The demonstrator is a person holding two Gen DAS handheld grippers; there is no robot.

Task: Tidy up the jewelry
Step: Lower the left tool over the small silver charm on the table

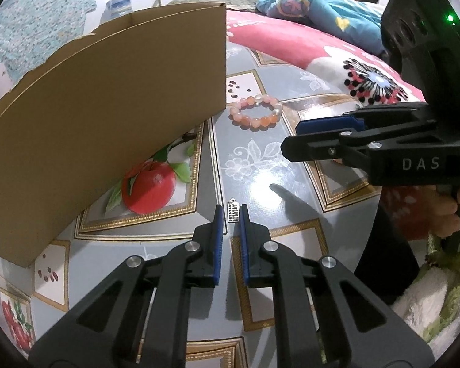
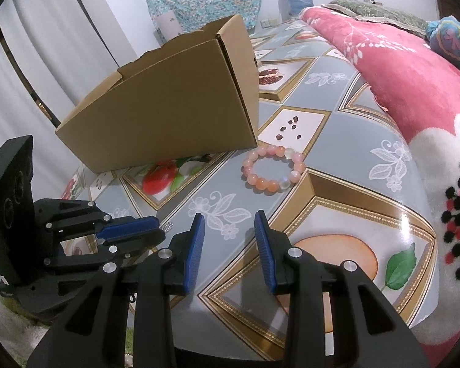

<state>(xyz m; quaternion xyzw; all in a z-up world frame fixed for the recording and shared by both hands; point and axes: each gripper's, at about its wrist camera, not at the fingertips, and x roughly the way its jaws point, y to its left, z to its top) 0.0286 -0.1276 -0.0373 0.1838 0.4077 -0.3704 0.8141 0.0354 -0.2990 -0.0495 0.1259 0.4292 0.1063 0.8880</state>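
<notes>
Cardboard box (image 1: pixel 107 116): one; bead bracelet (image 1: pixel 256 113): one; silver pendant (image 1: pixel 233 212): one.

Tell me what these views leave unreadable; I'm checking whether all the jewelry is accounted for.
- Cardboard box interior: both views, hidden by its own walls.
- Small silver piece between the left gripper pads: too small to identify; in the right wrist view mostly hidden behind those fingers.
- Table's far end: left wrist view, blocked by the box.
</notes>
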